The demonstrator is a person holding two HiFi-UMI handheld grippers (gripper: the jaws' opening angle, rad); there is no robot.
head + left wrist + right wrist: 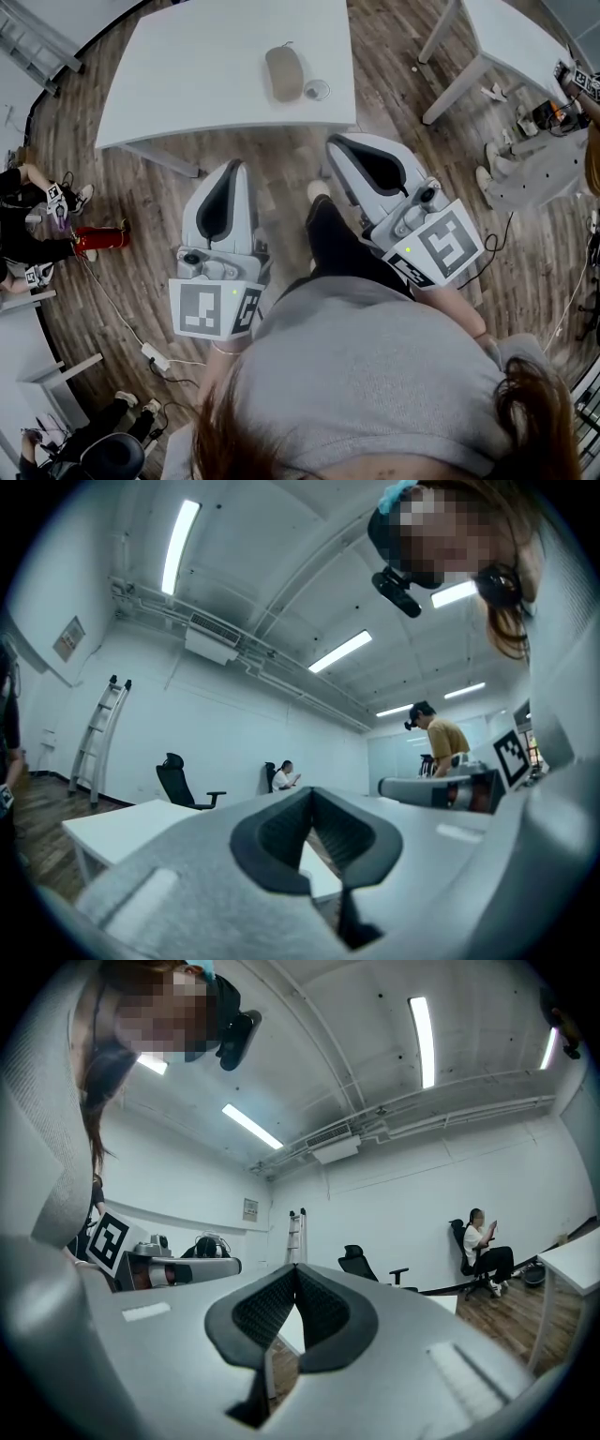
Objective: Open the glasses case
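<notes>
Holds left gripper [232,169] and right gripper [339,142] level, short of the counter [187,75].
Shows both sets of jaws clenched tight on nothing, just off the counter's near edge, over wooden floor [281,173]. Leaves the glasses case [283,72] lying closed on the counter, toward its right side, with a small round object [316,90] just beside it.

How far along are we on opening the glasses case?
Nothing is done yet: the glasses case lies closed on the white table. In hand: nothing; the left gripper and right gripper are shut, empty, short of the table. Left: reach, grip and open it.
</notes>
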